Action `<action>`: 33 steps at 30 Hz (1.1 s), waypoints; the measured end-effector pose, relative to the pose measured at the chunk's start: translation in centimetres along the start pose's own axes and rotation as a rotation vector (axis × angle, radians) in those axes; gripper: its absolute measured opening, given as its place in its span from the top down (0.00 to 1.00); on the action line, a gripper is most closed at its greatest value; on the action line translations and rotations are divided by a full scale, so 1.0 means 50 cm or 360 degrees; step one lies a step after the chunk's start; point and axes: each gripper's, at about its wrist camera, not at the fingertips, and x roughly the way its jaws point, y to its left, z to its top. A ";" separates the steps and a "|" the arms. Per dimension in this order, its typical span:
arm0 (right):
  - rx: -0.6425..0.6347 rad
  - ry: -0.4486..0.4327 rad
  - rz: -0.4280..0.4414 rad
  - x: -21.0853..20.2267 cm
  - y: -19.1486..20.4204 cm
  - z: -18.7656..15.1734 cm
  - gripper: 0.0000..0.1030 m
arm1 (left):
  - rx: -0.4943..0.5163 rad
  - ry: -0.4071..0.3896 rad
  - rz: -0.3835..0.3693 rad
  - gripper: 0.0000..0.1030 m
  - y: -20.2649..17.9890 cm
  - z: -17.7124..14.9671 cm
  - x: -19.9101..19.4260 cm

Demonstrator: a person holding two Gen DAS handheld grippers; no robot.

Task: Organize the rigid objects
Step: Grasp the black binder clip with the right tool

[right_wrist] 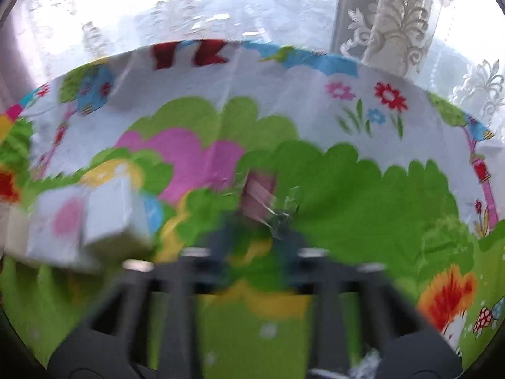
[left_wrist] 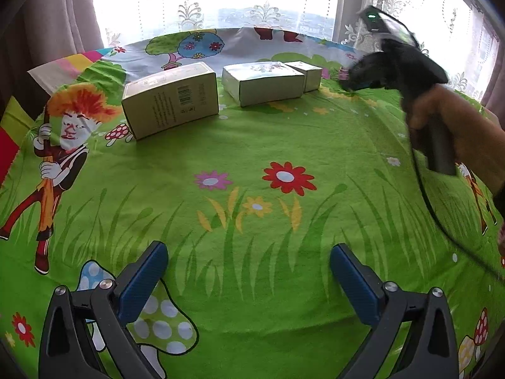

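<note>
Three pale cardboard boxes stand in a row at the far side of the table: a large box [left_wrist: 170, 101], a middle box [left_wrist: 262, 83] and a small box [left_wrist: 307, 74]. My left gripper [left_wrist: 248, 248] hovers over the cloth near the front, blue pads wide apart with nothing between them. A hand holds my right gripper [left_wrist: 347, 82] just right of the small box. The right wrist view is badly blurred. There the right gripper [right_wrist: 255, 237] reads as shut, and a small pink wrapped item [right_wrist: 260, 195] lies just past its tips. I cannot tell whether they touch it. Two white boxes [right_wrist: 107, 214] show at the left.
A bright cartoon tablecloth [left_wrist: 252, 158] covers the table. Lace curtains [left_wrist: 221, 0] and a window run along its far edge. The right gripper's black cable [left_wrist: 426, 195] hangs over the right side of the cloth.
</note>
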 end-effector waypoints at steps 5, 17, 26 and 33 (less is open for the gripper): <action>-0.0132 -0.0015 0.0116 -0.088 -0.011 -0.111 0.96 | -0.0002 0.0004 0.0006 0.00 -0.002 0.001 0.001; -0.0136 -0.0033 0.0178 -0.078 -0.042 -0.097 0.14 | -0.0020 0.0006 0.0029 0.00 -0.022 0.027 0.020; -0.0197 -0.0031 0.0114 0.036 0.003 0.027 0.50 | -0.0022 0.0001 0.0023 0.00 -0.022 0.025 0.019; -0.0288 -0.0060 0.0202 -0.090 -0.007 -0.131 0.66 | -0.0026 0.0001 0.0031 0.00 -0.023 0.020 0.017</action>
